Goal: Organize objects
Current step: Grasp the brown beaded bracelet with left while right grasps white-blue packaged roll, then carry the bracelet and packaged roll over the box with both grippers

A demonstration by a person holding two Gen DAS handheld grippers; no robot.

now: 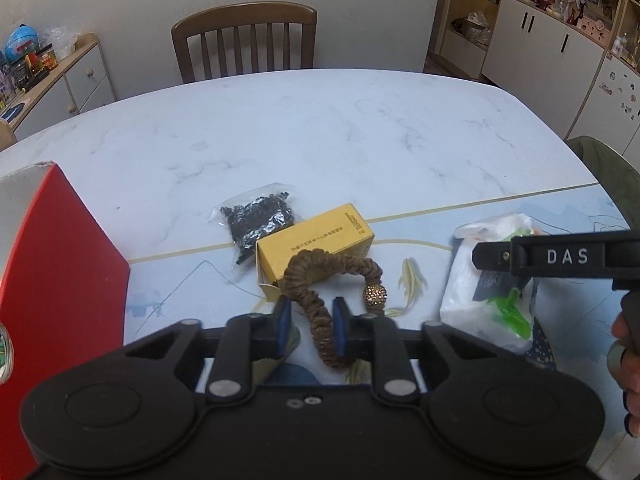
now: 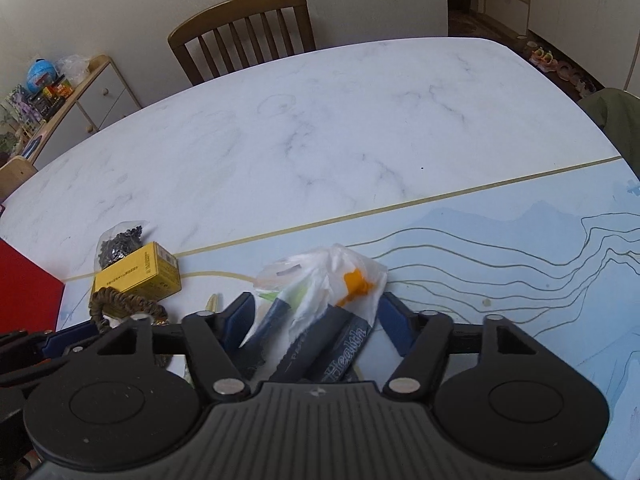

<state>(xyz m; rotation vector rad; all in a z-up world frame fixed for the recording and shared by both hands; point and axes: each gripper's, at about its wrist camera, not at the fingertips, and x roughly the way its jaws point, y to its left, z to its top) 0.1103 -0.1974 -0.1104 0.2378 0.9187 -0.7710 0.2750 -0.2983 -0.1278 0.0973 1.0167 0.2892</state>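
Observation:
A brown scrunchie [image 1: 332, 268] with a gold bead ball [image 1: 375, 295] leans on a yellow box [image 1: 316, 240]. My left gripper [image 1: 312, 322] is open, and the scrunchie's band passes between its blue pads [image 1: 285, 320]. A clear bag of black beads [image 1: 256, 220] lies behind the box. My right gripper [image 2: 316, 324] is open wide around a white plastic bag [image 2: 320, 280] holding dark packets [image 2: 344, 348] and an orange piece. In the left wrist view the same bag [image 1: 488, 280] lies under the right gripper's finger [image 1: 496, 257]. The scrunchie [image 2: 120, 300] and box [image 2: 136, 276] also show at lower left in the right wrist view.
A red box [image 1: 52, 280] stands at the left edge. A pale blue printed mat [image 2: 500, 264] covers the near part of the marble table [image 1: 320, 132]. A wooden chair [image 1: 244, 40] stands at the far side. A person's hand [image 1: 628, 360] holds the right gripper.

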